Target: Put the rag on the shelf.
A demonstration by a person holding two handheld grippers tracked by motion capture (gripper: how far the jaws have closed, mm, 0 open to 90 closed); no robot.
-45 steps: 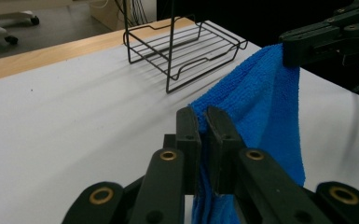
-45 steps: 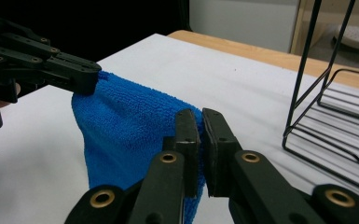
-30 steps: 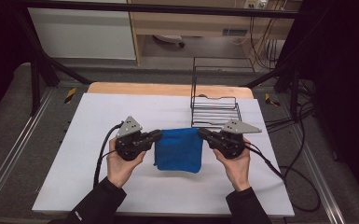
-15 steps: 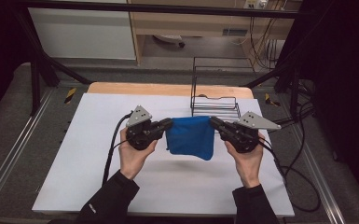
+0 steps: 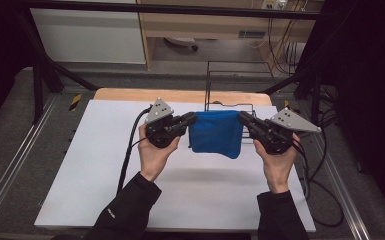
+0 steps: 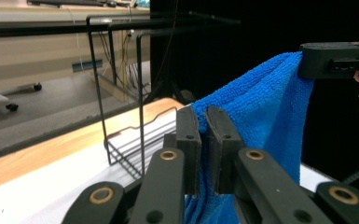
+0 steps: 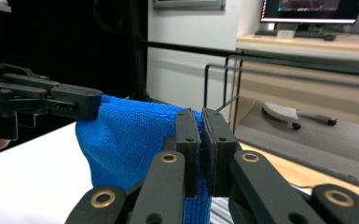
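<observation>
Blue cloth point(image 5: 216, 134) is being held taut above the desk point(image 5: 105, 165) by both grippers' clamped jaws, left gripper point(image 5: 189, 118) and right gripper point(image 5: 244, 120), and is best kept level toward the far wire rack point(image 5: 230, 85).

The high view is evenly lit from above, so the white tabletop point(image 5: 105, 165) reads bright while the surroundings at both sides fall to near black, and a soft shadow lies on it under the cloth point(image 5: 216, 134). That picture is a little soft and grainy, without glare. In both gripper views the jaws and cloth are fairly sharp, the background milder, with half of each frame dark.
</observation>
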